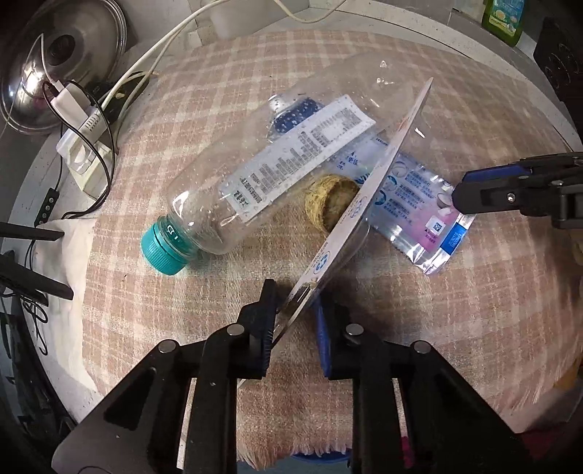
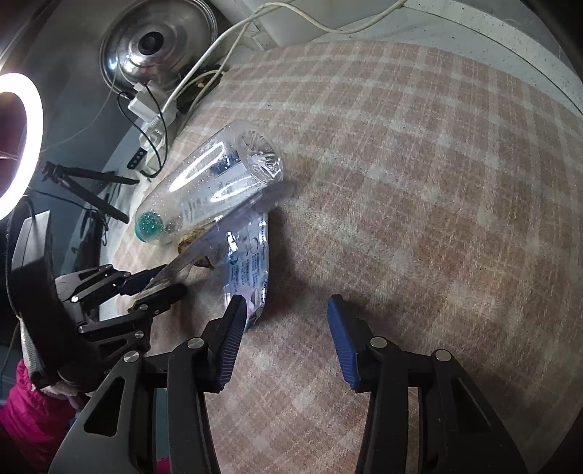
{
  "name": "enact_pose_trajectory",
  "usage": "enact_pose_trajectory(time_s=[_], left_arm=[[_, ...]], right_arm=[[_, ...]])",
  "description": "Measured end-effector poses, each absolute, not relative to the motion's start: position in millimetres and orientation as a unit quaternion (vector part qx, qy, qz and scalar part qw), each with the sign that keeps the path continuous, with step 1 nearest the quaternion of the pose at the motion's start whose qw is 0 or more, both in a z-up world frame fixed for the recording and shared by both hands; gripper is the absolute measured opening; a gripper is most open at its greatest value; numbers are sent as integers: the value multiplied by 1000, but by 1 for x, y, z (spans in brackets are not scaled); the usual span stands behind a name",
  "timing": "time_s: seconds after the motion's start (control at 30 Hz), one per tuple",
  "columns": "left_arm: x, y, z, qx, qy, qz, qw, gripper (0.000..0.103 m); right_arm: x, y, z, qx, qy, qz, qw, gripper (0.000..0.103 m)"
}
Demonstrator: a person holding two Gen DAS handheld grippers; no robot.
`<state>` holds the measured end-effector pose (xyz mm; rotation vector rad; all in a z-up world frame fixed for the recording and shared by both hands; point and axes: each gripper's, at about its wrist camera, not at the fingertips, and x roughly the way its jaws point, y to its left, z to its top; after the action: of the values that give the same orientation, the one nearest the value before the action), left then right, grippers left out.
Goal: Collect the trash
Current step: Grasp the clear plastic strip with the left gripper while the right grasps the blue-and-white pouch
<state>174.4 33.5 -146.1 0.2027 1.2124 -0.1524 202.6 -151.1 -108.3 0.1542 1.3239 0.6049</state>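
1. Jaws first: the left gripper (image 1: 291,310) is clamped on the near edge of a flat clear plastic package (image 1: 364,197), which stands tilted on edge and rises away from the fingers. The right gripper (image 2: 286,328) has its jaws wide apart and grips nothing; its left finger sits just over the corner of a printed plastic pouch (image 1: 419,215).

2. Where the trash is: all of it lies together in the middle of the checked cloth (image 1: 473,328). An empty clear bottle (image 1: 262,175) with a teal cap (image 1: 164,248) lies on its side; a crumpled yellowish piece (image 1: 331,204) sits between the bottle and the held package; the pouch lies flat just beyond the package.

3. What could go wrong:
   - The hold is only on a thin rim of slick plastic, so the package may slip or twist out if swung quickly.
   - Its far end rests against the bottle, so pulling it away may set the bottle rolling toward the cloth's edge.
   - The pouch lies flat, so the right fingers may skid over it or pinch up cloth instead.

4. Count: one bottle, one cap, one flat package, one pouch, one crumpled piece; two grippers. Off the cloth, one metal lid (image 1: 62,62), one power strip (image 1: 87,160) and one green bottle (image 1: 504,18).
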Motion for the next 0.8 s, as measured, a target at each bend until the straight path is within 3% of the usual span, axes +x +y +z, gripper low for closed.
enact_pose_trajectory(time_s=[0.23,0.6,0.67,0.8], left_arm=[[168,41,-144,61,571,-70,816,17],[171,51,-142,20,569,-54,820,16],[171,54,-142,12,569,-51,821,16],[170,61,-139,-4,566,-46,823,14]], right_arm=[[213,-136,-116,80,613,294,729,26],[237,-110,-129,120,604,325,718,24],[238,-106,-130,114,600,320,724,11],[236,-101,-127,121,594,329,724,6]])
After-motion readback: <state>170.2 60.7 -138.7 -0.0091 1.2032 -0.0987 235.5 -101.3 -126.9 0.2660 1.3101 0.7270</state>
